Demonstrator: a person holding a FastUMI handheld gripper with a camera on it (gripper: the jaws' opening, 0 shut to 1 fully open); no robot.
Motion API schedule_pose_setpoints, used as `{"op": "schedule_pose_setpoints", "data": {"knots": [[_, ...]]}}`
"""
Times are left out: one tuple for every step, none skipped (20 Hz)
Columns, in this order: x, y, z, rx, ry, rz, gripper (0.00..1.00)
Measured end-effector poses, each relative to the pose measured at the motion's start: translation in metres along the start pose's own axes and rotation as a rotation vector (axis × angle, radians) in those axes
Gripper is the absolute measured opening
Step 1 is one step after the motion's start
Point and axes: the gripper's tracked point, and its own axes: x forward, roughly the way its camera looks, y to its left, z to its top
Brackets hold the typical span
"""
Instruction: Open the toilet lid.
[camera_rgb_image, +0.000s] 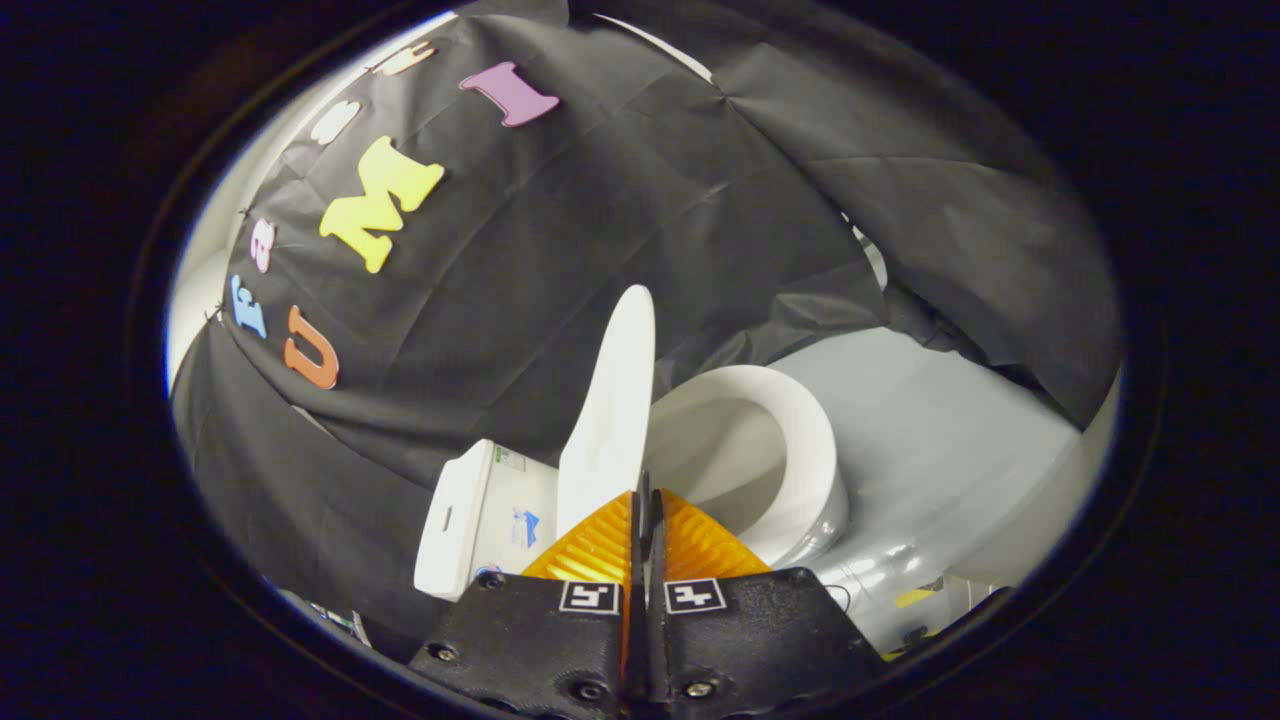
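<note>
The white toilet lid (612, 400) is standing raised on edge just ahead of the gripper (645, 500), between the tank (470, 520) and the open seat (790, 440). The orange fingers (600, 545) are pressing together, clenched on the lid's lower edge.

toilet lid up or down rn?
Up. The lid stands edge-on between tank and exposed seat, just beyond the closed gripper.

Creased black cloth wall (620, 200) draped behind, glossy pale grey floor (930, 440) below catching light reflections
</note>
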Motion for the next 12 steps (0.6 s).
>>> {"op": "schedule_pose_setpoints", "data": {"knots": [[-0.001, 0.004, 0.000, -0.012, -0.003, -0.001, 0.04], [-0.003, 0.010, 0.001, -0.025, -0.005, -0.004, 0.04], [-0.004, 0.015, 0.001, -0.037, -0.010, -0.008, 0.04], [-0.004, 0.019, 0.001, -0.052, -0.013, -0.013, 0.04], [-0.005, 0.023, 0.000, -0.066, -0.017, -0.018, 0.04], [-0.006, 0.027, 0.000, -0.074, -0.020, -0.022, 0.04], [-0.007, 0.032, 0.001, -0.082, -0.025, -0.024, 0.04], [-0.008, 0.038, 0.000, -0.091, -0.029, -0.022, 0.04], [-0.009, 0.042, 0.000, -0.098, -0.032, -0.022, 0.04], [-0.009, 0.048, -0.001, -0.107, -0.035, -0.022, 0.04], [-0.010, 0.053, -0.001, -0.117, -0.038, -0.022, 0.04], [-0.011, 0.059, -0.001, -0.128, -0.041, -0.022, 0.04]]}}
